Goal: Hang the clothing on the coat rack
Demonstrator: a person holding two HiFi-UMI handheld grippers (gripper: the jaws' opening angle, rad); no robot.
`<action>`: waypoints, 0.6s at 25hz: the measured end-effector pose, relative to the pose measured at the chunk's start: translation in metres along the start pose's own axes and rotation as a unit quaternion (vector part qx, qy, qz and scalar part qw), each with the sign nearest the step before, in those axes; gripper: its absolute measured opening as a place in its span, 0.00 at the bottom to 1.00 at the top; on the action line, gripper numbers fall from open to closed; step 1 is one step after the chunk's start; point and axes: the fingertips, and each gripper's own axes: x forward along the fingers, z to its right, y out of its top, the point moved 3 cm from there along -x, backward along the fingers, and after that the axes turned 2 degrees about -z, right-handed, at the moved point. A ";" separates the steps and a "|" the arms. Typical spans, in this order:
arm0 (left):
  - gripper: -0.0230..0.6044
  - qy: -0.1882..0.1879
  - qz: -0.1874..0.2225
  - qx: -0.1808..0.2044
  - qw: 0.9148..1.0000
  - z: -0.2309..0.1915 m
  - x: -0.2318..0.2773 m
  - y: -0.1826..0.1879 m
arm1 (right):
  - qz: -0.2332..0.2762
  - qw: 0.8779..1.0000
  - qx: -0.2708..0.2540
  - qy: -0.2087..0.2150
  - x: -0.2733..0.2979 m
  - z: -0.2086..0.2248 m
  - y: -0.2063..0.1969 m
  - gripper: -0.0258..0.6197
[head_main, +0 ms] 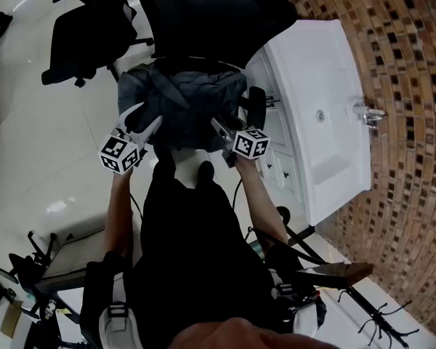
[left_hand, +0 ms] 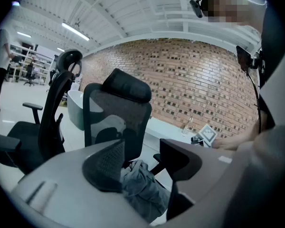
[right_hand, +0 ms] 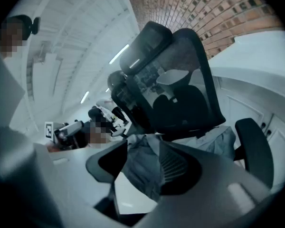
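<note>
While the person stands over a black mesh office chair (head_main: pixel 218 13), the head view shows a crumpled grey garment (head_main: pixel 182 100) heaped on its seat, spread widest from left to right. The left gripper (head_main: pixel 144 116) and right gripper (head_main: pixel 229 126) hover at its near edge. A white sink cabinet (head_main: pixel 320 115) crowds the chair's right side, and a second black chair (head_main: pixel 87 27) stands well apart.

In the left gripper view, the jaws stand apart, grasping nothing, with the garment (left_hand: pixel 142 189) beyond them.

In the right gripper view, the jaws are likewise released, with grey cloth (right_hand: pixel 142 170) showing between them.
</note>
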 end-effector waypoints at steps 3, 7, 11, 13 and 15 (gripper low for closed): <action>0.41 -0.005 -0.028 -0.018 0.999 -0.044 0.005 -0.019 | -0.027 0.998 -0.003 -0.055 0.068 0.039 0.009 0.31; 0.41 -0.005 -0.057 -0.046 0.997 -0.070 0.007 -0.046 | -0.080 0.989 -0.015 -0.125 0.129 0.102 -0.001 0.31; 0.39 0.016 -0.088 -0.066 0.994 -0.082 0.003 -0.081 | -0.181 0.952 -0.182 -0.167 0.190 0.160 -0.017 0.31; 0.39 0.040 -0.095 -0.062 0.993 -0.088 0.001 -0.094 | -0.231 0.915 -0.284 -0.169 0.224 0.184 -0.019 0.31; 0.39 0.063 -0.099 -0.057 0.991 -0.091 0.004 -0.105 | -0.291 0.864 -0.380 -0.160 0.257 0.209 -0.026 0.31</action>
